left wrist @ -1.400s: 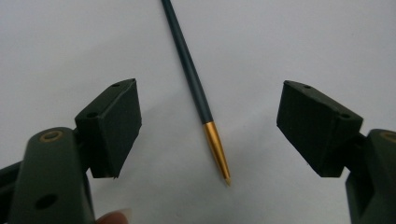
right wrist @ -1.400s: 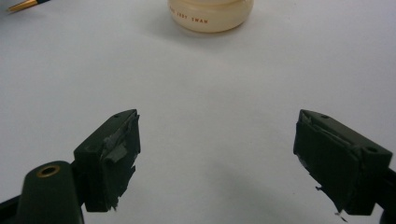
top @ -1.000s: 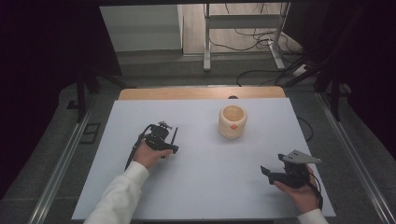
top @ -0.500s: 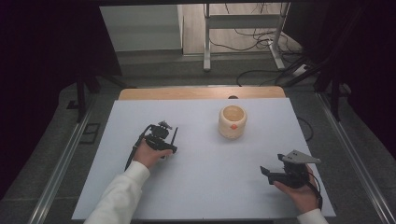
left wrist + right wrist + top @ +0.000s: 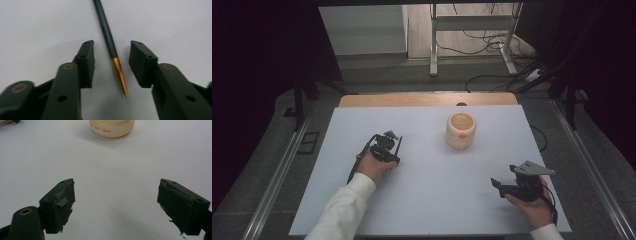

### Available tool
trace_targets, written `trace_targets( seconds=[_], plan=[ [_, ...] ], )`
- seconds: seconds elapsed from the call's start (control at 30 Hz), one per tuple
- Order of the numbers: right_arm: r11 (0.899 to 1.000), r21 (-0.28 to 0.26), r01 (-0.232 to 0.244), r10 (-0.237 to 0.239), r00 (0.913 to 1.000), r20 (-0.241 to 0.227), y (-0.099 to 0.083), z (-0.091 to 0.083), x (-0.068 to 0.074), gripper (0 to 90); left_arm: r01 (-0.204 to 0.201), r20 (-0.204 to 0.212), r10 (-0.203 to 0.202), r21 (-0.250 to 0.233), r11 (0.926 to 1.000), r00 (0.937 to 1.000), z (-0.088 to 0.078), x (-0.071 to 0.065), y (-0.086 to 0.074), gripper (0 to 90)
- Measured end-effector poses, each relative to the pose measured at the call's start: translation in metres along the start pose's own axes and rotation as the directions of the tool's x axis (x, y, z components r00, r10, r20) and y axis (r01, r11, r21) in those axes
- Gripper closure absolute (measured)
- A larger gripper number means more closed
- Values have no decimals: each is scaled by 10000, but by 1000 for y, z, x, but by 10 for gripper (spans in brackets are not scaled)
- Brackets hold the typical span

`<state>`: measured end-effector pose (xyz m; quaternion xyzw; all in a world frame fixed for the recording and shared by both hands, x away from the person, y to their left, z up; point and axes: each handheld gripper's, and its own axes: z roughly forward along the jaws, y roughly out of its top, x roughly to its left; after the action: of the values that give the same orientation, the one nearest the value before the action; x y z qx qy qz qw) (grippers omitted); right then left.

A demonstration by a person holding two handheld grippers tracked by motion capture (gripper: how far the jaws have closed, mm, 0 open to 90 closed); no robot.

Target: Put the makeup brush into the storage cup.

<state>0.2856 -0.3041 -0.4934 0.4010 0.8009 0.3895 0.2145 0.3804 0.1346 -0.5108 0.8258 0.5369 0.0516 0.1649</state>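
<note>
On the white table (image 5: 432,200), dark gold-tipped pen (image 5: 110,42) lying between left gripper (image 5: 111,53) jaws, just closing, pads clear of it, right gripper (image 5: 116,195) spread wide, facing cream jar (image 5: 112,128).

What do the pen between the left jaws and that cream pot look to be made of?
Pen: dark barrel with a matte sheen, likely plastic or lacquer; its gold tip looks like brushed metal. Cream pot: smooth, slightly glossy, probably glazed ceramic or plastic; printed lettering shows on its wall in the right gripper view.

A slim dark pen (image 5: 108,30) with a gold tip lies flat on the white surface (image 5: 37,25).
</note>
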Motion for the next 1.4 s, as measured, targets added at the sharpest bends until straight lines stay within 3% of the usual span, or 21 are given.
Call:
trace_targets(
  seconds=[0.17,0.37,0.47,0.77,1.4],
  plan=[
    [10000,17,37,-37,10000,19,0,0,0,153,167,-42,-166,283,9995,9999,-1,0,2,729],
    [10000,41,73,-73,10000,45,0,1,0,153,-60,-251,76,618,9981,9997,-1,-5,6,835],
    [10000,50,76,-76,10000,50,0,1,0,153,-198,-341,224,744,9970,9992,-1,-6,8,836],
    [10000,34,70,-71,9999,100,0,0,-1,154,-294,-105,302,646,9975,9995,-2,-4,7,839],
    [10000,6,55,-55,9999,120,0,0,-1,155,-628,487,643,-317,9975,9967,-33,-3,3,839]
  ],
)
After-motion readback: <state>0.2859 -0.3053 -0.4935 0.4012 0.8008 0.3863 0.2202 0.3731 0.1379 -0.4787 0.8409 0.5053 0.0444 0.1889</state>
